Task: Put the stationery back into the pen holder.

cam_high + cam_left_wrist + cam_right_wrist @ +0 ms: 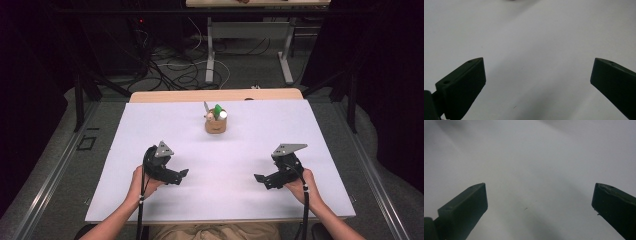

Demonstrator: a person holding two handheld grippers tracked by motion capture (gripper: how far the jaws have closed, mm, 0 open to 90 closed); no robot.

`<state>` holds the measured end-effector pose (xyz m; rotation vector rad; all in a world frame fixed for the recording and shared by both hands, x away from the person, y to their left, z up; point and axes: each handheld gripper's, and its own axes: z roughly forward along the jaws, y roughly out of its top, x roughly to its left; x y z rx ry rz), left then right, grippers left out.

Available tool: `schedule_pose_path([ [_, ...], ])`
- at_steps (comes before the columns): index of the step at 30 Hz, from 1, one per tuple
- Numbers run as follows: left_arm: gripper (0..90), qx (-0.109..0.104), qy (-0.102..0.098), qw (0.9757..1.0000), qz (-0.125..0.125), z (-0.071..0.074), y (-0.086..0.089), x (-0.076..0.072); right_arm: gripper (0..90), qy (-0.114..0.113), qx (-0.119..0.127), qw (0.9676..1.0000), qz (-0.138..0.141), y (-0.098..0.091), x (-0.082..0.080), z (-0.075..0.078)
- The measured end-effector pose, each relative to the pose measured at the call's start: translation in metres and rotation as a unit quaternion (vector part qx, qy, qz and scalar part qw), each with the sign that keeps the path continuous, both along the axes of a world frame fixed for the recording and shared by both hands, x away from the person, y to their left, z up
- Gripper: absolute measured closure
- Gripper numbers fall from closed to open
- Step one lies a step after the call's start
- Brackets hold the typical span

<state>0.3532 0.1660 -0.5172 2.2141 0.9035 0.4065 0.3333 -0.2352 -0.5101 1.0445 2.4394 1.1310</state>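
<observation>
A: Start with the left gripper (183,174). How do its jaws stand?

B: Spread wide. In the left gripper view (537,82) the two black jaws sit far apart at the bottom corners, with bare white sheet between them. Nothing is held.

A: And the right gripper (258,178)?

B: The same. In the right gripper view (539,203) its jaws gape just as wide over plain white sheet, holding nothing. From above, both grippers lie low on the near part of the table (150,96), each in a hand, tips turned inward toward each other, well apart.

A: Where is the cup (215,123)?

B: Farther back on the white sheet (280,130), roughly on the midline between the two grippers and well beyond both. It is a small brown cup, upright, and neither gripper touches it.

A: Anything in it?

B: Yes, a green thing (218,108) sticks up out of it, with a white piece (223,114) beside that and a thin pale stick (205,107) leaning out to the left. What they are, I cannot tell at this size.

A: Beyond that?

B: Cables (170,70) lie on the floor behind the table.
</observation>
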Motion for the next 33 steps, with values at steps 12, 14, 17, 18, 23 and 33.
schedule_pose_path([
  [12, 0.2, 0.003, 0.007, 1.0, 0.0, -0.004, -0.002, 0.001, 0.0, -0.003, 0.003, 0.9999, -0.012, -0.01, -0.008, -0.003],
  [14, 0.2, 0.007, 0.009, 0.9999, -0.004, -0.004, -0.002, 0.001, 0.0, -0.003, 0.002, 0.9999, -0.011, -0.011, -0.008, -0.004],
  [17, 0.2, 0.006, 0.007, 1.0, -0.001, -0.006, -0.003, 0.001, 0.0, -0.005, -0.003, 1.0, -0.008, -0.013, -0.008, -0.005],
  [18, 0.2, 0.009, 0.009, 0.9999, -0.003, -0.006, -0.003, 0.001, 0.0, -0.004, 0.0, 0.9999, -0.012, -0.013, -0.008, -0.006],
  [23, 0.2, 0.017, 0.019, 0.9996, -0.011, -0.006, -0.003, 0.001, 0.0, -0.004, -0.005, 0.9999, -0.013, -0.013, -0.007, -0.008],
  [33, 0.2, 0.012, 0.013, 0.9998, -0.005, -0.008, -0.005, 0.003, 0.0, -0.002, -0.001, 0.9999, -0.014, -0.014, -0.005, -0.008],
])
